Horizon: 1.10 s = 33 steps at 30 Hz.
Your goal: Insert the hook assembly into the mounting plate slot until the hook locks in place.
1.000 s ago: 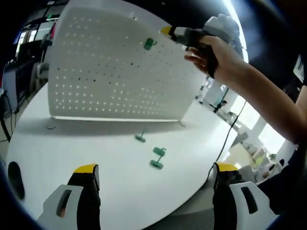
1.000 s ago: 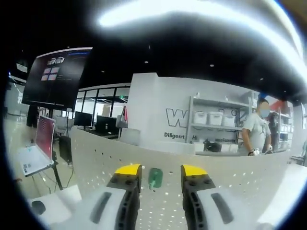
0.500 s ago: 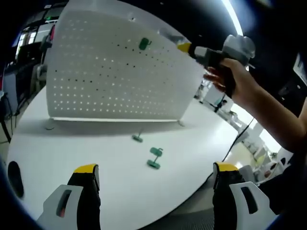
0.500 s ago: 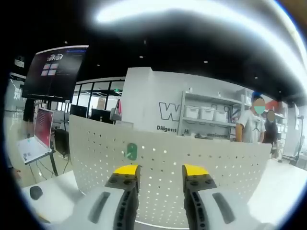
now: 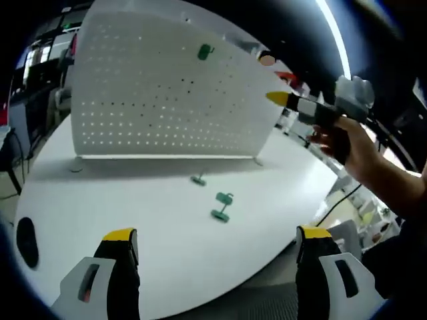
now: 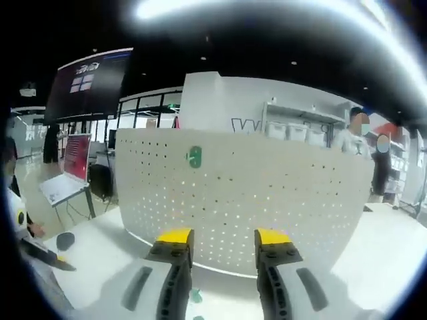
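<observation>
Green plastic hook [image 5: 205, 51] seated high on white perforated mounting plate [image 5: 153, 100]; two spare green hooks [image 5: 221, 206] on table below it. Right gripper [image 6: 223, 237] & left gripper [image 5: 217, 235] agape, empty. Risk: hook only half-locked, could drop out.

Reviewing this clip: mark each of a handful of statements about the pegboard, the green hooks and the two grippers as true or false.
1. A green hook sits mounted high on the white pegboard. True.
2. The right gripper is clamped on a hook. False: its jaws stand apart with nothing between them.
3. Loose green hook parts lie on the white table in front of the pegboard. True.
4. The pegboard lies flat on the table. False: it stands upright.
5. The left gripper is open and holds nothing. True.
</observation>
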### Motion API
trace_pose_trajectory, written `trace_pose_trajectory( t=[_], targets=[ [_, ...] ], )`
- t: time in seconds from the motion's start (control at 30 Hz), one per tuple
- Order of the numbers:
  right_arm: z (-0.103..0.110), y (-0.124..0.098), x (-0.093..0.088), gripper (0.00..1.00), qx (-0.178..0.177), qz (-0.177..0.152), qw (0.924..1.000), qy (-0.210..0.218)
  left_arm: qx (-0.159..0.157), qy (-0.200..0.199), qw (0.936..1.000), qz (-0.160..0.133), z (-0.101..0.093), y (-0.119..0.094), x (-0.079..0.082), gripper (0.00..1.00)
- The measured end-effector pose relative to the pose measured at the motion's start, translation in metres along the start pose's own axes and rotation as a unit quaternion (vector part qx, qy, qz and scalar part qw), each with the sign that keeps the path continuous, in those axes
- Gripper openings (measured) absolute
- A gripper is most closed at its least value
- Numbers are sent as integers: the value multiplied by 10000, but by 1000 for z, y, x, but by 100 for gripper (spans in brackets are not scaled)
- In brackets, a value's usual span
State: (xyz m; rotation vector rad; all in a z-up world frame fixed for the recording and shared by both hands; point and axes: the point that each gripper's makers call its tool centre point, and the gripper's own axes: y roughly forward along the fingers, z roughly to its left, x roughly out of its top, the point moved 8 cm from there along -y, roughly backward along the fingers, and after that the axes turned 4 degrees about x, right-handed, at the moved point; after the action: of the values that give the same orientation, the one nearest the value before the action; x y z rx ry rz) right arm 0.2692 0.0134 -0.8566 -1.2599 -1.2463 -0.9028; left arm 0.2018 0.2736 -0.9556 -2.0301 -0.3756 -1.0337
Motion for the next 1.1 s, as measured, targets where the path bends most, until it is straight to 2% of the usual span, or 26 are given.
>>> trace_pose_trajectory(
  t=[0.23,0.3,0.4,0.6,1.1],
  targets=[
    [3,-27,-31,34,259,422,9988,-64,49,23,10000,35,1,0,2,100],
    [7,-36,-39,34,502,563,9971,-133,34,49,10000,48,-1,2,2,100],
    [9,-51,-49,34,546,671,9958,-308,14,59,9999,81,-2,2,2,100],
    [11,-71,-71,33,681,1002,9925,-181,7,54,9997,217,-4,4,-3,100],
    [24,-88,-96,32,980,1364,9858,-37,5,68,9995,310,-11,1,-13,100]
  ],
)
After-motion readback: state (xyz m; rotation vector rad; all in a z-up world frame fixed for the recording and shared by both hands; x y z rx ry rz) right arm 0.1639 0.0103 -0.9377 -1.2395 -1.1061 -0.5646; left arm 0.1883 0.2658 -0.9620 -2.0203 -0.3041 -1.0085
